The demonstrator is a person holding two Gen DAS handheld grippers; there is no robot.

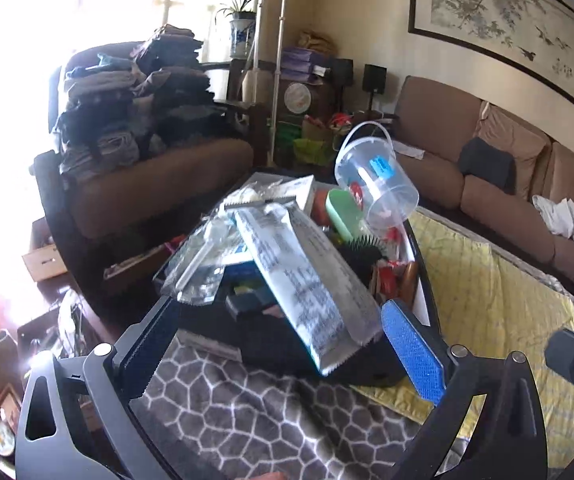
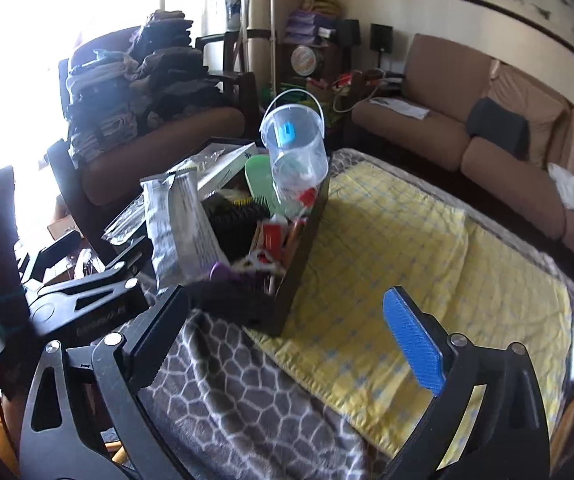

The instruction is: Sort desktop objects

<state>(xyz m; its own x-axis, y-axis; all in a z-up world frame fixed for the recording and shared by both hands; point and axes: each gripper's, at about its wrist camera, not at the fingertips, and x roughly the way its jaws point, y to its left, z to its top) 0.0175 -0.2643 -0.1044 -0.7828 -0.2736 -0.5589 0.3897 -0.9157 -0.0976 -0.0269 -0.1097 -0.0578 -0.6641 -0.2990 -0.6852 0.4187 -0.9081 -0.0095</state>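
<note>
A black storage box (image 1: 367,372) (image 2: 303,256) stands on the covered table, packed with objects. A silver foil packet (image 1: 307,280) (image 2: 179,224) leans out of it. A clear plastic bucket (image 1: 375,184) (image 2: 295,148) with a blue label sits on top, tilted. A green brush (image 1: 343,212) (image 2: 263,180), a black spiky brush (image 1: 361,258) (image 2: 239,220) and red items lie inside. My left gripper (image 1: 271,352) is open and empty, just in front of the box, around the packet's lower end. My right gripper (image 2: 287,336) is open and empty, by the box's near corner.
The table carries a grey patterned blanket (image 1: 247,412) (image 2: 239,400) and a yellow checked cloth (image 1: 487,300) (image 2: 387,260). A brown armchair piled with clothes (image 1: 135,128) stands behind left, a brown sofa (image 1: 507,168) (image 2: 487,132) at right. The left gripper shows in the right wrist view (image 2: 87,304).
</note>
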